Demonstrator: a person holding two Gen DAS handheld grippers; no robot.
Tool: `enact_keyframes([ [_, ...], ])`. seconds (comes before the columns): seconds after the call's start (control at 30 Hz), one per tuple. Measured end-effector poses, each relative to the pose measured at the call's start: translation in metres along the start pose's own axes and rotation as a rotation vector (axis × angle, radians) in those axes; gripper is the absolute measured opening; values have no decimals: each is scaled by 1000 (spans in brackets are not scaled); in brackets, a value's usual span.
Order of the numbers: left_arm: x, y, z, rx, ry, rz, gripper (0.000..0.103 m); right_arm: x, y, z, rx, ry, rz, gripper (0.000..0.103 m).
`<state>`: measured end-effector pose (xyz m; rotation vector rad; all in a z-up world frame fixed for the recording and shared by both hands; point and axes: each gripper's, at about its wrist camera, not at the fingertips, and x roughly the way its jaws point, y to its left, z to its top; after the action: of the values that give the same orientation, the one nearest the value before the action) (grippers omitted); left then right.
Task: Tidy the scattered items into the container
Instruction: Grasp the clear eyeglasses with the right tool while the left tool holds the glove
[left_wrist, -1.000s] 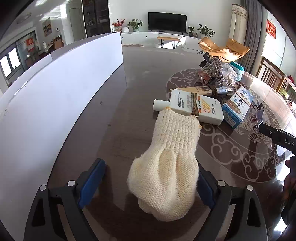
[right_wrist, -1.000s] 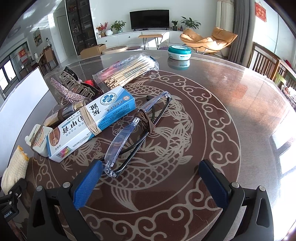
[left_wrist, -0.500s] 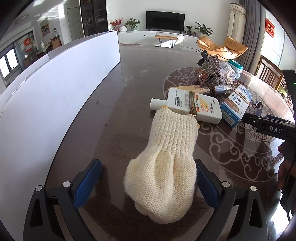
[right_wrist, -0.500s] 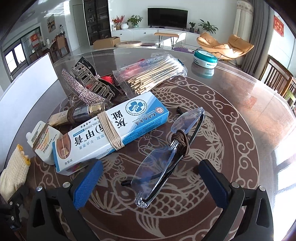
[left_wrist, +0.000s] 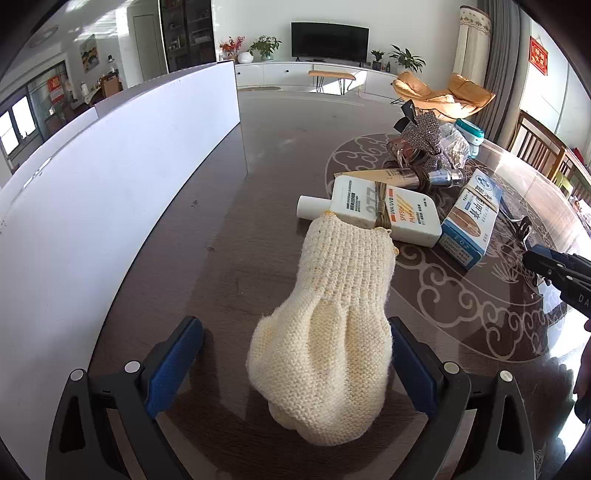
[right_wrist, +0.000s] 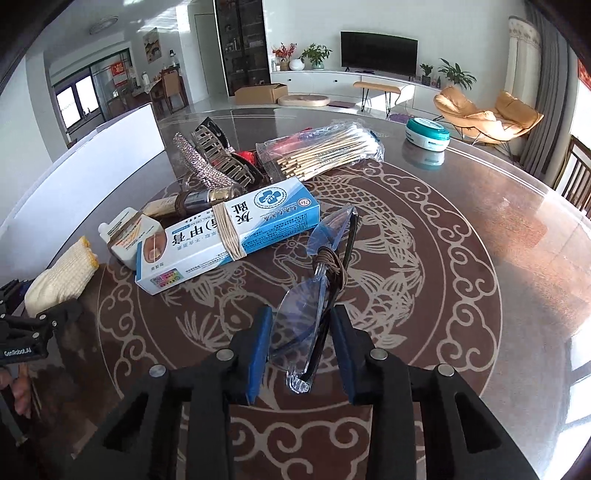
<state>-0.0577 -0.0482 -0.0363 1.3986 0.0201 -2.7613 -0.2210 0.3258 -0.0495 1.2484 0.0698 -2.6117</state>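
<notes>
Two views differ: only the right wrist shows the right tongs just closing around the glasses, seemingly gripping; left tongs gape wide astride the knitted glove on the counter.

Both the left gripper and the right gripper have black angular plastic frames, blue pads on the fingers, and round silver screws; white lettering marks the black housings.
</notes>
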Motion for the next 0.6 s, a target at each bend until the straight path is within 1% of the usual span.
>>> enact_keyframes([
  [0.07, 0, 0, 0, 0, 0, 0, 99, -10, 5, -13, -44, 8, 28, 33],
  [0.13, 0, 0, 0, 0, 0, 0, 99, -19, 6, -24, -82, 12, 32, 33],
  [0.23, 0, 0, 0, 0, 0, 0, 99, -25, 3, -33, -101, 12, 6, 34],
  [0.3, 0, 0, 0, 0, 0, 0, 99, -27, 1, -35, -101, 11, 8, 35],
  [0.33, 0, 0, 0, -1, 0, 0, 99, -27, 1, -34, -98, 12, 3, 37],
  [0.4, 0, 0, 0, -1, 0, 0, 99, -24, 2, -32, -98, 15, 0, 47],
  [0.47, 0, 0, 0, -1, 0, 0, 99, -20, 5, -30, -98, 27, -14, 72],
  [0.53, 0, 0, 0, -1, 0, 0, 99, -16, 5, -26, -80, 34, -20, 78],
  [0.6, 0, 0, 0, -1, 0, 0, 99, -10, 5, -21, -73, 37, -28, 80],
])
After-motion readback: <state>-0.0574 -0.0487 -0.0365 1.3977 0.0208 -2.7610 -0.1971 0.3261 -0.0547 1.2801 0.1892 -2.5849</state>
